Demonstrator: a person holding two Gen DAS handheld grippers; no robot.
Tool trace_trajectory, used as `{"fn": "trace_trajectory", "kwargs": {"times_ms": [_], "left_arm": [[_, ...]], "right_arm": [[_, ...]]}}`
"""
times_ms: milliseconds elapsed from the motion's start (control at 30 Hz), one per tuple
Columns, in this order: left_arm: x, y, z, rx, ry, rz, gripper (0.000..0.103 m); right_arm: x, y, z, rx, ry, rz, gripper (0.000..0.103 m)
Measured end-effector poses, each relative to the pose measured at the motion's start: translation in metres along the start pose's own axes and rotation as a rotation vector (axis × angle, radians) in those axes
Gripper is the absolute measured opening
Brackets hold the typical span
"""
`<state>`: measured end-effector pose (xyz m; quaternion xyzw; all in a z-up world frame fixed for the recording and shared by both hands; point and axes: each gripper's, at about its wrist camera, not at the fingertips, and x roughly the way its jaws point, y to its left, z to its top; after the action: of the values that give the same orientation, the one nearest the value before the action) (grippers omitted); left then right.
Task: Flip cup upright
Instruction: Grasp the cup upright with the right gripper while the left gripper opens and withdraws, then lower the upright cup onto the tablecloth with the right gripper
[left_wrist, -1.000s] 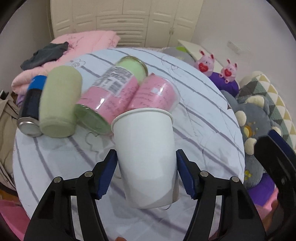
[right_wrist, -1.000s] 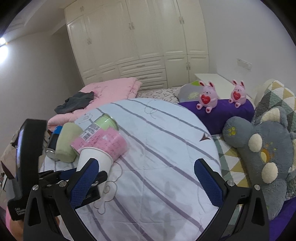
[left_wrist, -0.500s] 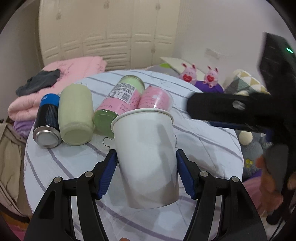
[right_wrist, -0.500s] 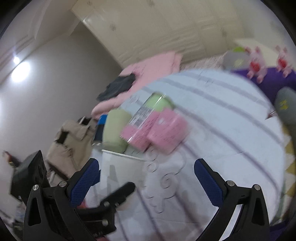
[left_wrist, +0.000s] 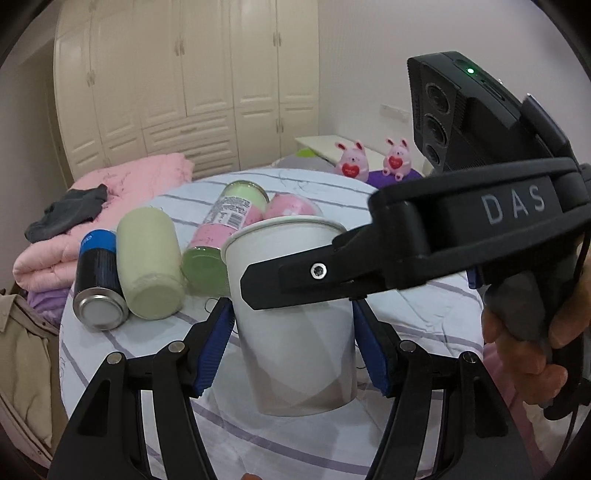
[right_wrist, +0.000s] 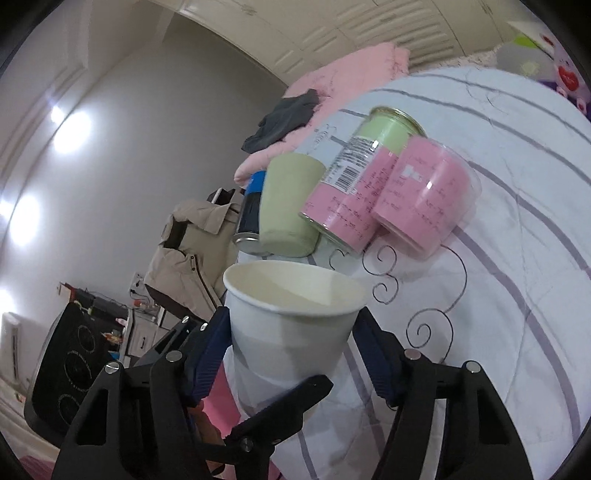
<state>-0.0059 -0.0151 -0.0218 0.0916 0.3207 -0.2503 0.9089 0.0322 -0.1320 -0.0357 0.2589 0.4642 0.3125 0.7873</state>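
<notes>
A white paper cup (left_wrist: 295, 332) stands rim up between the blue pads of my left gripper (left_wrist: 293, 339), which is shut on it above the striped table. In the right wrist view the same cup (right_wrist: 288, 325) sits between my right gripper's pads (right_wrist: 210, 350), which press against its sides. My right gripper crosses the left wrist view as a black finger (left_wrist: 332, 273) lying over the cup's upper wall. The cup's inside looks empty.
Behind the cup lie a blue can (left_wrist: 96, 280), a pale green cup (left_wrist: 149, 266), a green-and-pink jar (left_wrist: 225, 236) and a pink container (left_wrist: 291, 208) on the round striped cloth (left_wrist: 424, 314). Pink bedding (left_wrist: 122, 199) and plush toys (left_wrist: 352, 160) sit behind.
My right gripper swung in from the right and closed around the cup that the left gripper holds. The left gripper lifted and levelled, so the cup now stands more upright.
</notes>
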Motion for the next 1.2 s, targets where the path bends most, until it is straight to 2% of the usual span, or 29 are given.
{"fn": "trace_trajectory", "kwargs": {"times_ms": [133,167,267,300,367,467,533,600,767,1000,1200], "left_arm": [[0.005,0.006,0.0,-0.008,0.018,-0.008,0.068],[0.006,0.008,-0.001,-0.019,0.029,-0.019,0.072],[0.011,0.017,-0.002,-0.065,0.059,-0.009,0.09],[0.012,0.022,-0.003,-0.087,0.074,-0.005,0.091],[0.013,0.033,-0.005,-0.147,0.099,-0.012,0.092],[0.012,0.061,-0.01,-0.295,0.138,0.001,0.092],[0.013,0.076,-0.015,-0.37,0.175,0.048,0.093],[0.011,0.08,-0.021,-0.382,0.184,0.101,0.093],[0.014,0.072,-0.022,-0.348,0.199,0.145,0.093],[0.018,0.071,-0.018,-0.416,0.158,0.115,0.093],[0.016,0.057,-0.011,-0.398,0.109,0.129,0.093]], "right_arm": [[0.002,0.008,0.0,-0.074,-0.029,-0.042,0.065],[0.0,0.011,0.0,-0.098,-0.038,-0.078,0.065],[0.003,0.019,-0.001,-0.2,-0.08,-0.26,0.065],[0.001,0.02,-0.002,-0.219,-0.096,-0.296,0.065],[-0.001,0.023,-0.002,-0.263,-0.129,-0.364,0.065],[-0.003,0.034,-0.006,-0.351,-0.181,-0.461,0.065],[-0.001,0.04,-0.007,-0.386,-0.198,-0.494,0.065],[-0.003,0.041,-0.009,-0.389,-0.224,-0.509,0.065],[-0.005,0.044,-0.02,-0.429,-0.255,-0.594,0.066],[-0.012,0.044,-0.029,-0.443,-0.337,-0.71,0.066],[-0.019,0.036,-0.035,-0.425,-0.401,-0.767,0.066]]}}
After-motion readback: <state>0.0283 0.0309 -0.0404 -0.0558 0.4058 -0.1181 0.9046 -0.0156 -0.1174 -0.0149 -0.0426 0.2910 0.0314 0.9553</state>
